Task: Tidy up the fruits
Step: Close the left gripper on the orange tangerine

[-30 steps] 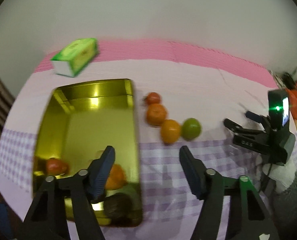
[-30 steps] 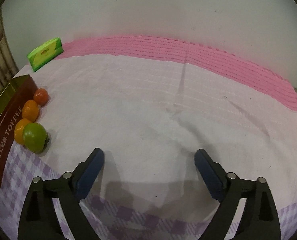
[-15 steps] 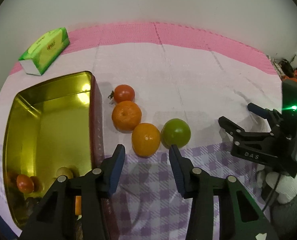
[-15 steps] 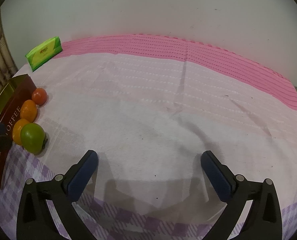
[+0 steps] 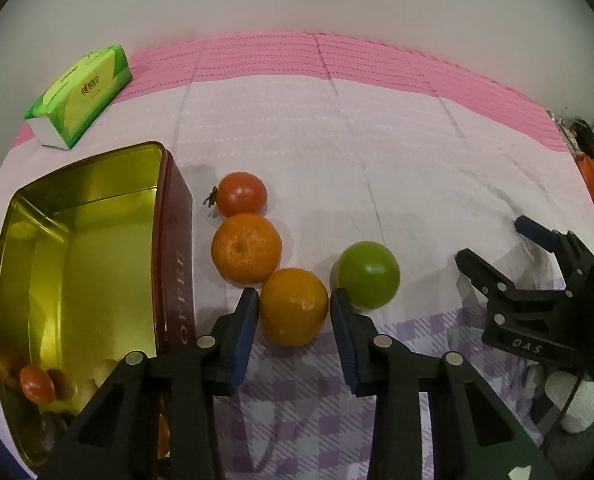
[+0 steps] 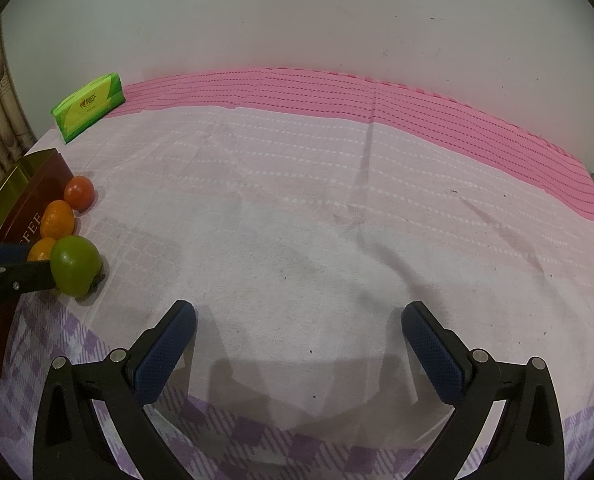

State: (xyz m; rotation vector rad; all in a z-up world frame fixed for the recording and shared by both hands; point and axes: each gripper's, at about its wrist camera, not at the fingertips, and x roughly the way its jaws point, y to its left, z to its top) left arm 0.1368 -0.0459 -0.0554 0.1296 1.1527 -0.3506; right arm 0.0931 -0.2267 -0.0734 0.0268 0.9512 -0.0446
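The left gripper (image 5: 293,304) has just been closing, its pads now against the sides of the orange (image 5: 294,306) beside the tin (image 5: 175,248), near the tablecloth's (image 5: 377,168) left edge. Round, firm and smooth-skinned, it probably suits a grip across its widest part. The right gripper (image 6: 299,344) stands wide open, empty.

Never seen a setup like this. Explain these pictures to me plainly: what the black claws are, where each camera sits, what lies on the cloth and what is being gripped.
The black claws are two-finger grippers that a person holds, one per hand, each with a camera looking along its fingers.

In the left camera's picture, the left gripper has just been closing, and its blue pads now sit against a smooth orange fruit. Beside it lie a dimpled orange mandarin, a small red tomato and a round green fruit. The gold-lined toffee tin already holds some fruit.

The right gripper is wide open over bare pink-and-white cloth. A green tissue pack lies by the wall.
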